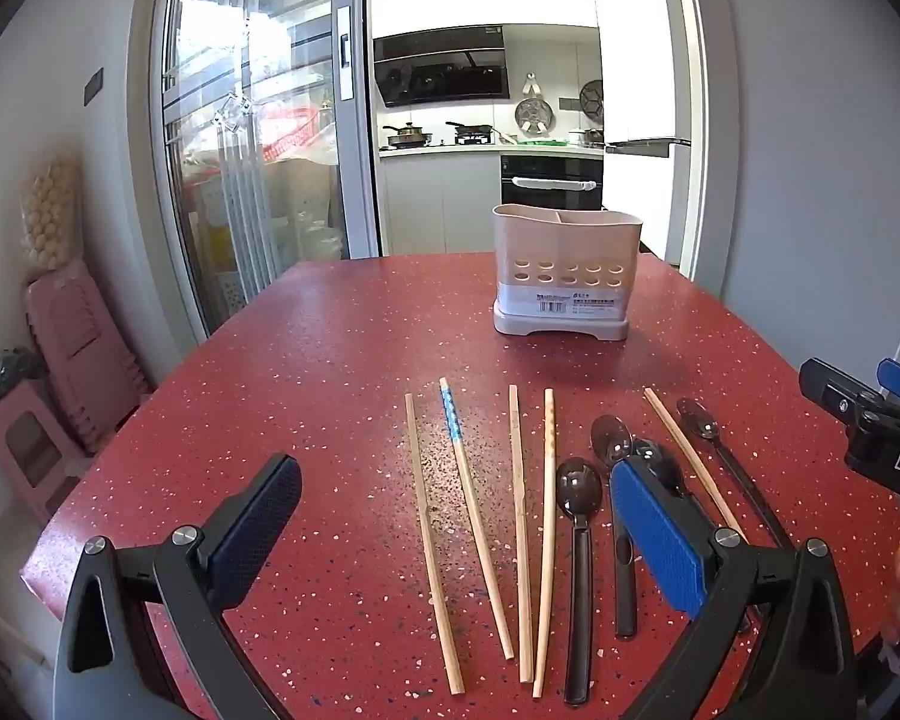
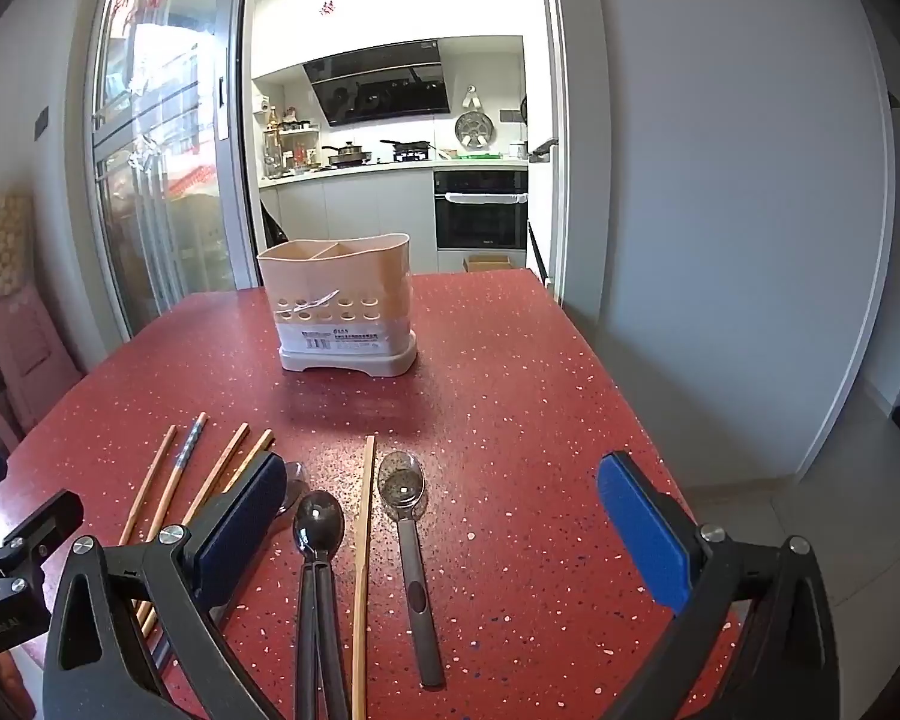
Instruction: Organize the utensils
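Left gripper (image 1: 450, 531) was spread wide, holding nothing, above the red speckled desk (image 1: 306, 372). Between and just beyond its fingers lay four chopsticks (image 1: 513, 516), lengthwise up the frame, one with a blue patterned tip (image 1: 450, 414). To their right lay dark spoons (image 1: 579, 498), partly hidden by the blue pad.

Right gripper (image 2: 444, 516) was also spread wide and empty. In the lower centre of its frame lay a dark spoon (image 2: 318, 525), one chopstick (image 2: 363, 546) and a translucent-bowled spoon (image 2: 405, 510), side by side. The beige utensil holder (image 2: 339, 300) stood upright, well apart, in the upper centre of the desk.
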`<state>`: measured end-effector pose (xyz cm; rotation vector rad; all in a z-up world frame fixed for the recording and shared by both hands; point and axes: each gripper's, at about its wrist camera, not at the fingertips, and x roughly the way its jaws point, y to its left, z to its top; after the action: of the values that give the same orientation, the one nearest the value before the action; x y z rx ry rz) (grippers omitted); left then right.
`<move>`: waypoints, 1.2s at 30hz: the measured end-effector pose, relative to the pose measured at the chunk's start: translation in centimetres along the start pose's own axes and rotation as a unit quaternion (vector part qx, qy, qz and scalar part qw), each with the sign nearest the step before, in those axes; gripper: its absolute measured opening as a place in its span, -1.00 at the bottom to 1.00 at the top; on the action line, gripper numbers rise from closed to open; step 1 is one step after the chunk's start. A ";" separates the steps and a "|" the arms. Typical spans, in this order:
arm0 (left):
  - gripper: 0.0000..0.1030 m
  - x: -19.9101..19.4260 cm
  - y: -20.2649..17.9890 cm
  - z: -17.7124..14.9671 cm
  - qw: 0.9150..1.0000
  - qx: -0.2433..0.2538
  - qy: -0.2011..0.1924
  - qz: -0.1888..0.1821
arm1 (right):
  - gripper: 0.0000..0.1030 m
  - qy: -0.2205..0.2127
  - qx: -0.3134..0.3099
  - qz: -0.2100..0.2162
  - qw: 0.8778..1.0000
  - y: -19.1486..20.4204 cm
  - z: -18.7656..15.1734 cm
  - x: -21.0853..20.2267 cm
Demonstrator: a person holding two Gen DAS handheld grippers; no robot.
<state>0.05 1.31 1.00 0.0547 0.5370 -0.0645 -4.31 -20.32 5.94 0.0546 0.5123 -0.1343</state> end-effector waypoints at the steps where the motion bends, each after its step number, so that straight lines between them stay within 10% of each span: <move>1: 1.00 0.0 0.0 0.1 1.000 0.001 -0.001 0.000 | 1.00 0.002 0.001 0.000 1.000 -0.1 0.1 0.1; 36: 1.00 -0.4 -1.0 -0.5 1.000 0.009 -0.008 0.000 | 1.00 0.002 0.004 -0.004 1.000 -0.5 0.1 0.5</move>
<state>-0.66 0.34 0.78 0.0709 0.5211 -0.0691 -3.91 -20.90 5.80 0.0608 0.5151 -0.1449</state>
